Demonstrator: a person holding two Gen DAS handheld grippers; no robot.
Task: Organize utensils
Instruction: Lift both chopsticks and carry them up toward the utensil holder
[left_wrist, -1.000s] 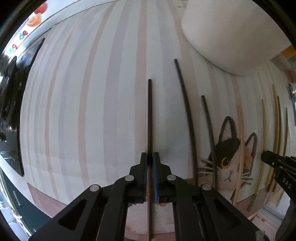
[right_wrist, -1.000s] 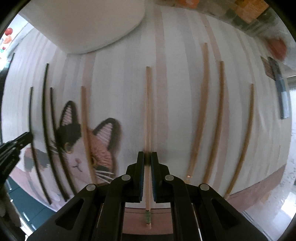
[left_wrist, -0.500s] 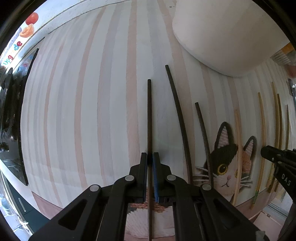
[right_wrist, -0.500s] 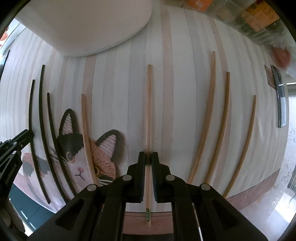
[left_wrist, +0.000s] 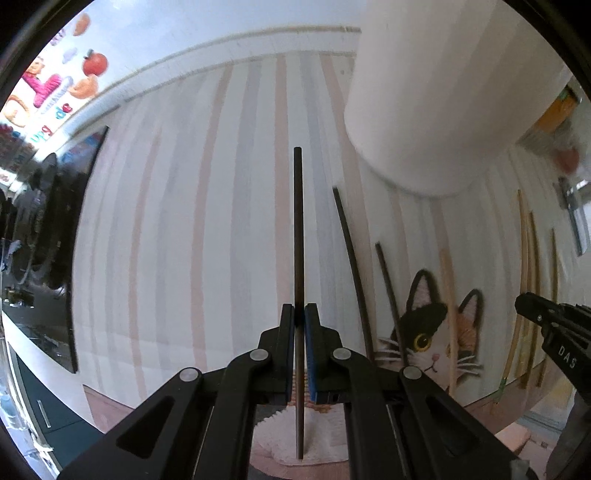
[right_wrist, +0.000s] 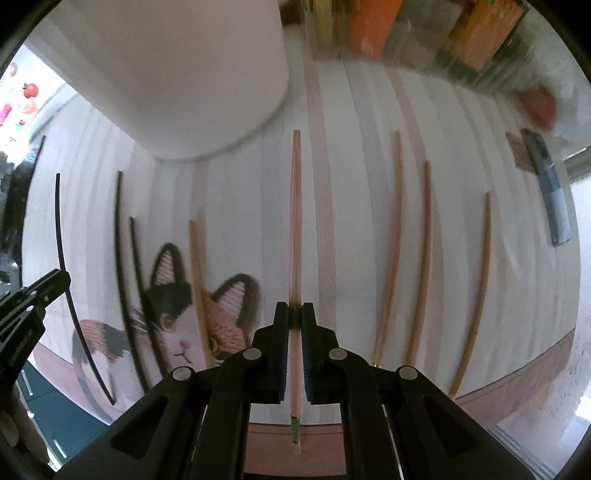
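Observation:
My left gripper (left_wrist: 300, 314) is shut on a black chopstick (left_wrist: 297, 221), held lifted and pointing away. Two more black chopsticks (left_wrist: 352, 266) lie on the striped cat mat (left_wrist: 184, 240) to its right. My right gripper (right_wrist: 294, 314) is shut on a light wooden chopstick (right_wrist: 295, 214), also lifted. Three wooden chopsticks (right_wrist: 391, 236) lie to its right, and one wooden chopstick (right_wrist: 197, 280) lies over the cat picture. A white cylindrical holder (left_wrist: 443, 96) stands at the far side; it also shows in the right wrist view (right_wrist: 184, 74).
A dark appliance (left_wrist: 48, 236) borders the mat on the left. Orange and yellow packages (right_wrist: 373, 26) stand behind the mat. A blue-grey flat object (right_wrist: 550, 192) lies at the far right. The other gripper shows at each view's edge (left_wrist: 554, 332).
Both grippers have tilted up and moved toward the white holder with their chopsticks, so the holder looks larger and the back wall has come into view.

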